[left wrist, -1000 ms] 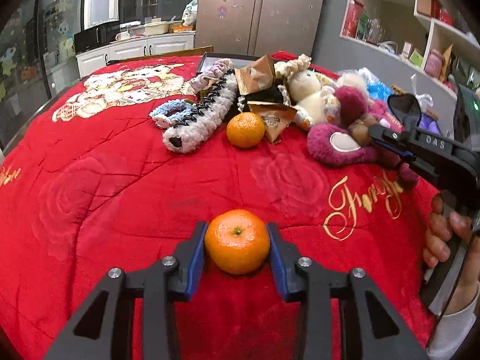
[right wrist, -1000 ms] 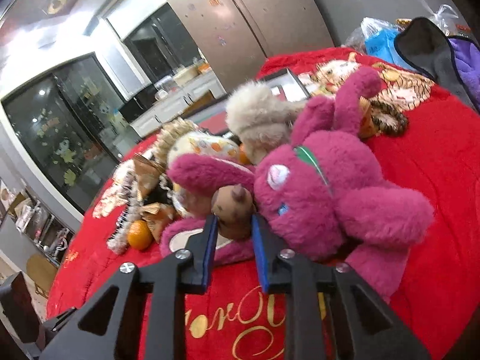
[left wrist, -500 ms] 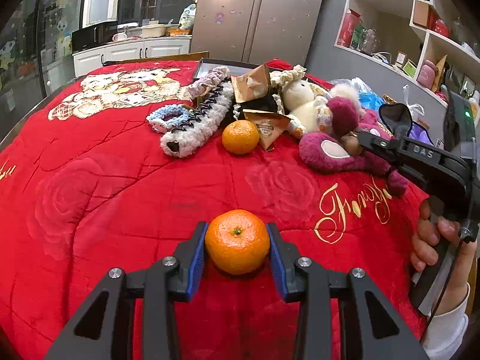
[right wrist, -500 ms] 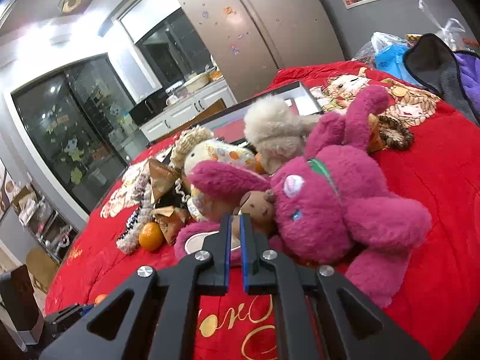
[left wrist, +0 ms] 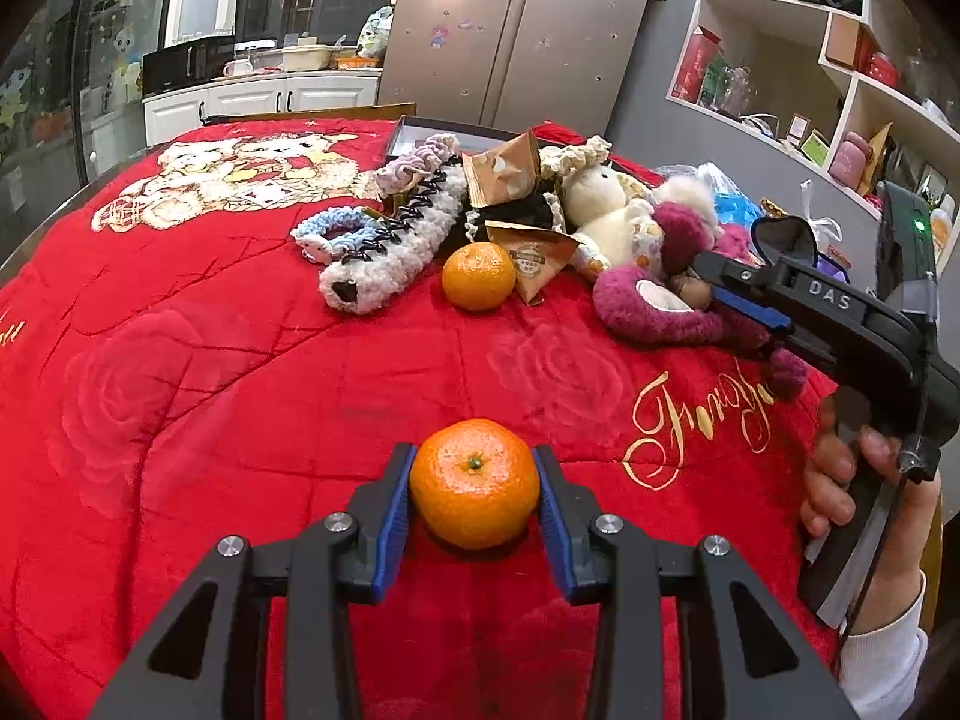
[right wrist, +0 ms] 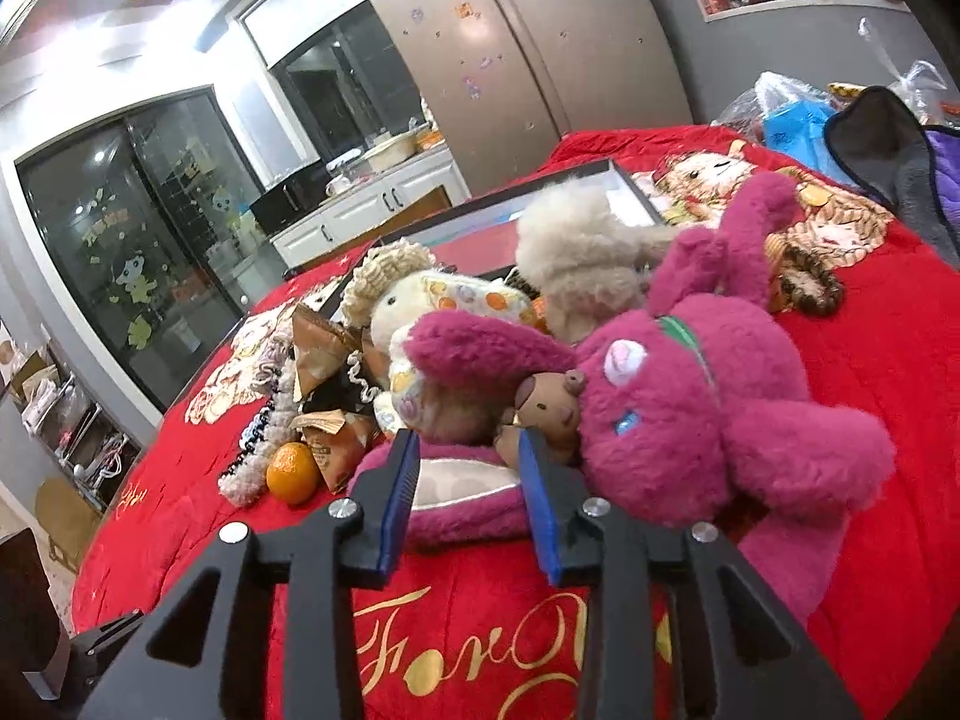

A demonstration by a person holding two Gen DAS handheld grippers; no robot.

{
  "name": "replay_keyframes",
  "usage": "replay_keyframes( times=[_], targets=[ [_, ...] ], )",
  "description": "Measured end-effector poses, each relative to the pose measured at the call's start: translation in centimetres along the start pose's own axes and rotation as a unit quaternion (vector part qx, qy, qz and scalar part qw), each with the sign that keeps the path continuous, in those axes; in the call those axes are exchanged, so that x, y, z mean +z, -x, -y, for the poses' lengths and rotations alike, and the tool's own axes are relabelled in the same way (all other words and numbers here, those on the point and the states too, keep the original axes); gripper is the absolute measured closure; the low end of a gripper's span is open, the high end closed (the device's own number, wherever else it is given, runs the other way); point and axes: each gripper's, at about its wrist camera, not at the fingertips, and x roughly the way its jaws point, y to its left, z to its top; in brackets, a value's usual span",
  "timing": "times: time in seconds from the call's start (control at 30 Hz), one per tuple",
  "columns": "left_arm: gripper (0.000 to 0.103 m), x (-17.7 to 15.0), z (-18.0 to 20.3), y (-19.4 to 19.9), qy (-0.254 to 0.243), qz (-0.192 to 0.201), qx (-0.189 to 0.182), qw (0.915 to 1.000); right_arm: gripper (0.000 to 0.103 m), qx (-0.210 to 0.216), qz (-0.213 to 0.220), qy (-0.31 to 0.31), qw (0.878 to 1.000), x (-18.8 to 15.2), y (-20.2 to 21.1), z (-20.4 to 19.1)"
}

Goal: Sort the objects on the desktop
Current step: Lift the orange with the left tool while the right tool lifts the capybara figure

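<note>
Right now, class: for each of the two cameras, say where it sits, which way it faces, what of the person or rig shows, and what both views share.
Left wrist: on the left gripper, facing across the red blanket toward the fridge; its fingers hold a near tangerine; the right gripper and right hand show at right.
Right wrist: on the right gripper, open, facing the magenta plush bear.
Shared: that bear, the far tangerine, the fridge.
</note>
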Motion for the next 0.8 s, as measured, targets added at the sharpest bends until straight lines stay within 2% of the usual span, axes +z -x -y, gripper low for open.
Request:
replay_keyframes(
  times=[0.07,0.17,0.37,0.53,0.63,0.67,0.7,0.8],
  targets=[
    [0.064,0.0,0.0,-0.1,0.002,-0.002,-0.002,1.0000,0.045,-0.001,0.012,-0.014,1.000,0.0,0.5,0.6],
    [0.064,0.0,0.0,-0.1,0.001,-0.002,-0.005,1.0000,0.045,0.007,0.010,-0.028,1.000,0.1,0.5,1.3],
    [0.064,0.0,0.1,-0.1,0.000,-0.002,-0.005,1.0000,0.045,-0.018,-0.044,-0.013,0.999,0.7,-2.4,0.6],
    [0.064,-0.1,0.1,-0.1,-0.002,-0.002,-0.004,1.0000,0.041,-0.008,-0.045,-0.029,0.999,0.6,-3.1,0.9],
    [0.064,-0.1,0.2,-0.1,-0.004,-0.003,-0.003,1.0000,0.051,-0.013,-0.046,-0.039,0.998,0.7,-3.2,1.3],
    [0.064,-0.1,0.2,-0.1,-0.004,-0.004,-0.003,1.0000,0.063,-0.018,-0.048,-0.046,0.998,0.7,-3.3,1.6],
    [0.064,-0.1,0.2,-0.1,-0.005,-0.005,-0.002,1.0000,0.068,-0.014,-0.054,-0.059,0.997,0.7,-3.5,2.1],
    [0.064,-0.1,0.3,-0.1,-0.006,-0.004,-0.001,1.0000,0.069,-0.008,-0.051,-0.062,0.997,0.8,-3.5,2.3]
  ],
)
